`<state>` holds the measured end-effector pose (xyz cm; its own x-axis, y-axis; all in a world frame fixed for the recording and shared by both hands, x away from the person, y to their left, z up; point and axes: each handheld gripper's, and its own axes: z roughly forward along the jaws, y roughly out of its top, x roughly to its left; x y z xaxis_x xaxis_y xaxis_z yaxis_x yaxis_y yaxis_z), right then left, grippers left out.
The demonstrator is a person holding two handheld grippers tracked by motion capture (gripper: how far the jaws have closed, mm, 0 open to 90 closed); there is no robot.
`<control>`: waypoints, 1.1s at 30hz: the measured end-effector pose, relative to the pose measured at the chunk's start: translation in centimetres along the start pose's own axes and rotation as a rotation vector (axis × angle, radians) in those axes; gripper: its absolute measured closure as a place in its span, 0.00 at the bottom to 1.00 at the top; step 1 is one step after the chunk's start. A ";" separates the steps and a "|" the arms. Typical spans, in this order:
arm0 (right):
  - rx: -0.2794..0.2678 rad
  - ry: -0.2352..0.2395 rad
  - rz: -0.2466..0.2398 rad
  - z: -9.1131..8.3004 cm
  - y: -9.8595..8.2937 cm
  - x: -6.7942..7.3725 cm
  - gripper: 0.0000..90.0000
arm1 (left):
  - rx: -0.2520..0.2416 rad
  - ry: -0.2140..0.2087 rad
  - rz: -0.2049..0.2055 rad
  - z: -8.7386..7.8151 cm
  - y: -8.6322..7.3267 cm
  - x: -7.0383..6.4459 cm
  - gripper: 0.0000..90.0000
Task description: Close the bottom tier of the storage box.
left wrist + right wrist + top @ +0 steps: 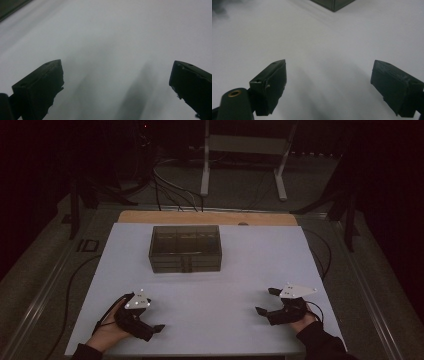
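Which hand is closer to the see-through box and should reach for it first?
Probably left, but barely. The left hand-held gripper sits nearer the drawer box than the right hand-held gripper. Both are open, empty and over the white table.

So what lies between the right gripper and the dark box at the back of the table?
Nothing: in the high view, only bare white table separates the right gripper from the dark clear-walled box. The right gripper view shows the same bare stretch.

Contents of the dark box (185, 248): too dim and small to identify. Right gripper view: the box (333, 3) is cut off by the top edge, 1 corner visible. Left gripper view: 1 dark strip (11, 7) at the top-left corner, blurred, unidentifiable.
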<state>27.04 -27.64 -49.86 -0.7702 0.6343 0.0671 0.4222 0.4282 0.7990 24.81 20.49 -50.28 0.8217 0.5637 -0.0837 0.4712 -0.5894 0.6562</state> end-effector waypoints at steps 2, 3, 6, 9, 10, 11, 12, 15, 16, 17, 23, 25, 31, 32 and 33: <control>-0.001 0.000 0.000 0.0 0.0 0.0 0.15 | -0.003 -0.006 -0.005 -0.1 -0.1 0.1 0.00; -0.002 0.000 0.001 0.0 0.0 0.0 0.15 | -0.006 -0.010 -0.005 -0.1 -0.2 0.1 0.00; -0.001 -0.001 0.003 0.0 0.0 0.0 0.15 | -0.007 -0.015 -0.008 -0.2 -0.4 0.3 0.00; -0.001 0.001 0.008 -0.1 -0.1 -0.1 0.15 | -0.003 -0.009 -0.010 -0.1 -0.6 0.4 0.00; -0.002 0.000 0.008 -0.1 -0.1 -0.2 0.15 | -0.004 -0.010 -0.011 -0.1 -0.6 0.4 0.00; -0.002 0.000 0.009 -0.1 -0.1 -0.2 0.15 | -0.008 -0.012 -0.011 -0.1 -0.6 0.4 0.00; -0.003 0.000 0.008 -0.1 -0.1 -0.2 0.15 | -0.008 -0.011 -0.012 -0.1 -0.6 0.4 0.00; -0.002 0.001 0.007 -0.1 -0.1 -0.2 0.15 | -0.016 -0.009 -0.011 -0.3 -0.6 0.2 0.00; -0.002 0.001 0.005 -0.1 -0.1 -0.2 0.15 | -0.013 -0.009 -0.011 -0.4 -0.6 0.2 0.00; -0.001 0.001 0.004 -0.1 -0.1 -0.2 0.15 | -0.006 -0.003 -0.012 -0.4 -0.7 0.2 0.00; 0.003 0.001 0.001 -0.1 -0.1 -0.1 0.15 | -0.014 -0.005 -0.014 -0.5 -0.7 0.2 0.00; 0.004 0.000 0.000 -0.1 -0.2 -0.2 0.15 | -0.014 -0.007 -0.015 -0.5 -0.8 0.2 0.00; 0.007 0.000 0.000 0.0 -0.2 -0.2 0.15 | -0.016 -0.007 -0.011 -0.5 -0.8 0.2 0.00; 0.007 0.000 0.000 0.0 -0.2 -0.2 0.15 | -0.021 -0.010 -0.015 -0.5 -0.8 0.2 0.00; 0.008 -0.001 -0.001 0.0 -0.2 -0.2 0.15 | -0.021 -0.010 -0.016 -0.5 -0.7 0.1 0.00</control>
